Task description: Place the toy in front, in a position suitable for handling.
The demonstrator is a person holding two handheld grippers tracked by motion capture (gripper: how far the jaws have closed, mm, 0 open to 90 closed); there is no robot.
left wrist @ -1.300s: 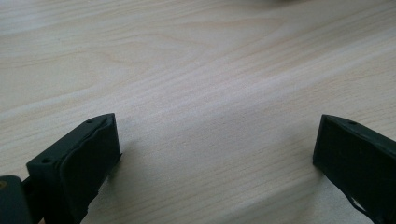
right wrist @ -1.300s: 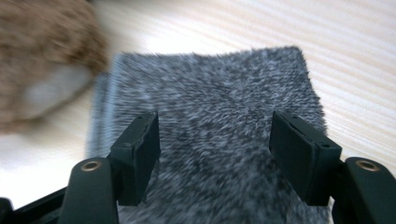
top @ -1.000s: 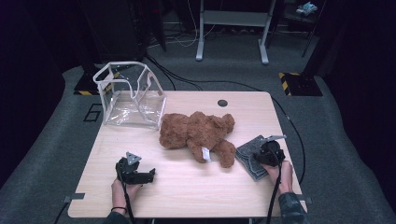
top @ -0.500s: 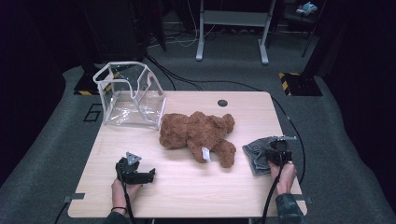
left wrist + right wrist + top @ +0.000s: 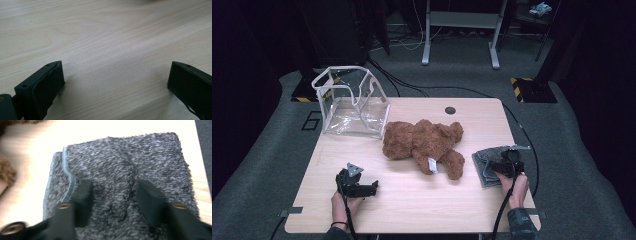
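1. High view: the grey towel (image 5: 490,164) lies folded right of the teddy bear (image 5: 424,145).
2. Right gripper (image 5: 113,192) jaws, just opening, straddle its raised fold without pinching.
3. Left gripper (image 5: 357,184) rests parted, idle, near the bear.

Dark lab: cabled floor (image 5: 432,90), hazard tape (image 5: 527,82)

Teddy bear (image 5: 424,145) mid-table, cloth (image 5: 488,164) to its right (near edge), bag (image 5: 349,102) behind-left.

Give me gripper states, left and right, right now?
Left gripper: open, nothing between the jaws, over bare table.
Right gripper: jaws have just been opening, astride a ridge of the grey towel, not clamping it.
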